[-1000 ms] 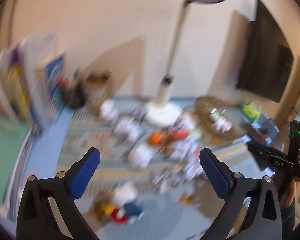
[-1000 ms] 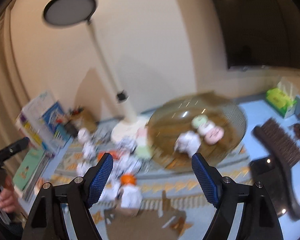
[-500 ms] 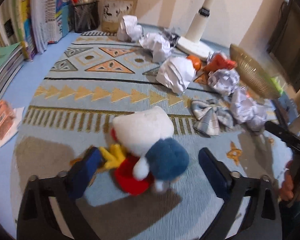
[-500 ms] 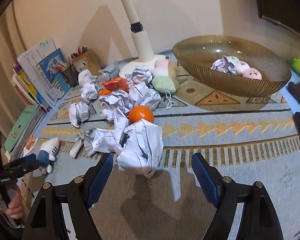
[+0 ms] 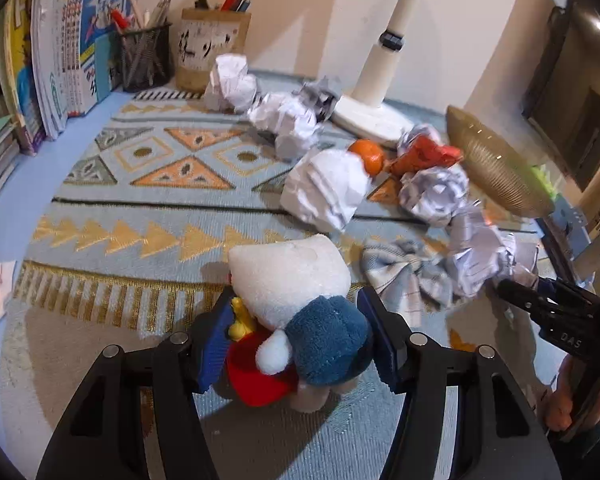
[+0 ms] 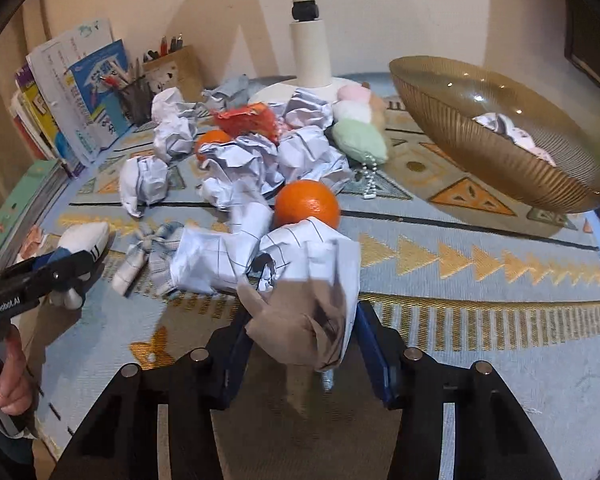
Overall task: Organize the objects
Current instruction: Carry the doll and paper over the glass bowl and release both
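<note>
My left gripper [image 5: 298, 336] is shut on a plush toy [image 5: 296, 304] with a white head, blue cap and red body, low on the patterned rug [image 5: 148, 184]. My right gripper [image 6: 300, 340] is shut on a crumpled paper ball [image 6: 312, 280] at the rug's near edge. An orange [image 6: 307, 204] lies just behind that ball. More paper balls [image 6: 240, 160], a second orange [image 5: 367, 155], a red wrapper [image 6: 247, 119] and a checked cloth bow [image 5: 404, 276] are scattered across the rug. The plush toy also shows in the right wrist view [image 6: 80, 248].
An amber ribbed bowl [image 6: 480, 148] holding paper and small plush toys stands at the right. A white lamp base [image 5: 370, 118] stands at the back. Pen holders [image 5: 146, 56] and upright books [image 5: 60, 52] line the left. A pastel plush keychain [image 6: 360, 128] lies near the bowl.
Both grippers dropped toward the rug and closed: the left on the plush toy, the right on the nearest paper ball. Both stood open half a second ago.
</note>
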